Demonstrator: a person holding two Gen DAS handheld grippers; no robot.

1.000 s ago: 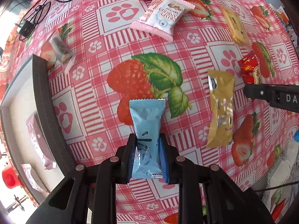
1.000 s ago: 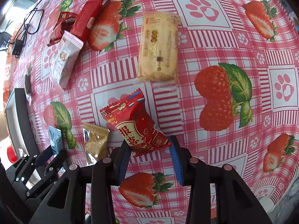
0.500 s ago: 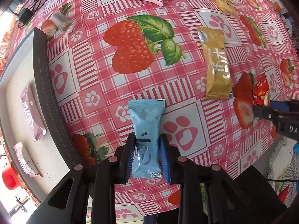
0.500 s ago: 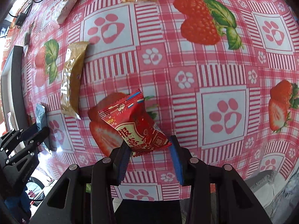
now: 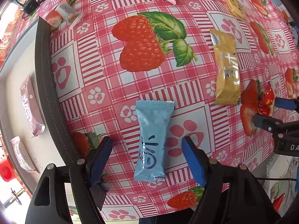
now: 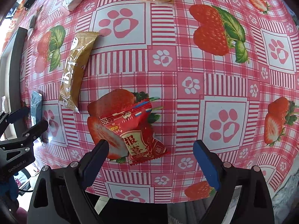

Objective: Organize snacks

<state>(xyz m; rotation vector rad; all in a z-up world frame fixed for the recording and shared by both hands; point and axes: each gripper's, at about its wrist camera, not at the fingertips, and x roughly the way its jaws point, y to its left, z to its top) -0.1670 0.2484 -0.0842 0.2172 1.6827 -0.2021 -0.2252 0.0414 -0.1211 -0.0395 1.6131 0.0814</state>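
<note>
On the tablecloth (image 5: 104, 59), one blue packet (image 5: 152, 140), one red packet (image 6: 138, 132), both grippers' jaws spread, empty.

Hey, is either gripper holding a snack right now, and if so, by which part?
Neither. The left gripper is open around the blue packet, and the right gripper is open around the red packet; both packets lie on the table.

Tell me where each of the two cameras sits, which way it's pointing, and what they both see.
Left wrist: sits on the left gripper, looking forward and down at the blue packet on the tablecloth; its open fingers show, and the right gripper at right.
Right wrist: sits on the right gripper, looking down at the red packet; its open fingers show, and the left gripper at left.
Shared: the blue, red and gold packet.
</note>
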